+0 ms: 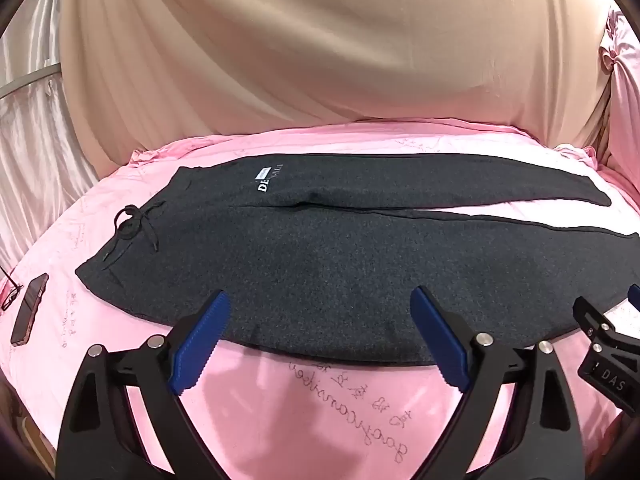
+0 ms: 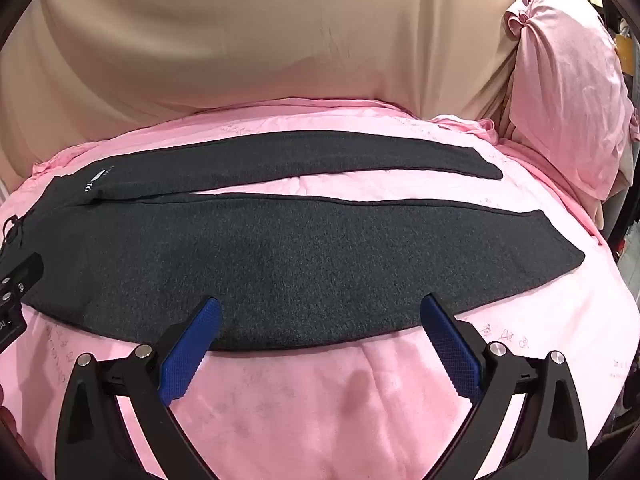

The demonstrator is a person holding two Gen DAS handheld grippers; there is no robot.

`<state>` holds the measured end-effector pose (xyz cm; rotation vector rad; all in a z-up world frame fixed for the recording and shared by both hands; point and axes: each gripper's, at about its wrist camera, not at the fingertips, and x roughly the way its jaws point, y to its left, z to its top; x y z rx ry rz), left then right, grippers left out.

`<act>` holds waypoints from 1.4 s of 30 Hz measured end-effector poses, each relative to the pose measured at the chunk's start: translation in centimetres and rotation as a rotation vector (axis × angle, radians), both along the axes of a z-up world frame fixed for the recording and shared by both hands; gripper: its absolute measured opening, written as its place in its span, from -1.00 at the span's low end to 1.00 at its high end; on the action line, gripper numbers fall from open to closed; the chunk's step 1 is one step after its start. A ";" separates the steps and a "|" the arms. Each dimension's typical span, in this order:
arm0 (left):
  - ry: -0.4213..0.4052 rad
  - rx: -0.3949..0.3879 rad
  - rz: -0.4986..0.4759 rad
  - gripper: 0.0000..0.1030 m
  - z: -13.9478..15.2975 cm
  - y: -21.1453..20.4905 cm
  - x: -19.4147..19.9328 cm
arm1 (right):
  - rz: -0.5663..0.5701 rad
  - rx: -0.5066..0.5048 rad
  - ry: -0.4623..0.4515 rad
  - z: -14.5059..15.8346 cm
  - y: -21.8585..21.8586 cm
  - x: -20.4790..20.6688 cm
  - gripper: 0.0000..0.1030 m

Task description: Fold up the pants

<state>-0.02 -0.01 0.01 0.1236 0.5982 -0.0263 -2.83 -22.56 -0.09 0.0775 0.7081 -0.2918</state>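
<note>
Charcoal pants [image 1: 320, 264] on pink sheet [image 1: 320, 412], blue fingers [image 1: 200, 344]

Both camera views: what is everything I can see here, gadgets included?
pants: one pair, dark grey, spread flat across the sheet, legs apart, waist to the left
drawstring: one, black, tied at the waist
pink sheet: one, covering the surface under the pants
beige cloth: one, draped behind
phone: one, dark, left on the sheet
left gripper: black with blue fingers, open at the pants' near edge
right gripper: same colours, open, likewise placed
</note>
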 end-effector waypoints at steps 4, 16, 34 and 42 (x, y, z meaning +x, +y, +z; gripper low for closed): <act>0.012 -0.018 -0.009 0.74 -0.2 0.3 0.1 | 0.007 -0.024 -0.008 0.1 0.2 -0.1 0.90; 0.032 -0.011 0.002 0.74 -1.1 0.3 1.2 | 0.002 -0.034 0.009 -0.8 1.9 0.2 0.90; 0.076 -0.021 -0.003 0.74 -2.6 0.3 1.9 | -0.004 -0.038 0.039 -0.6 2.0 0.9 0.90; 0.075 -0.014 0.002 0.74 -2.5 0.2 1.8 | -0.005 -0.028 0.036 -0.7 1.9 0.7 0.90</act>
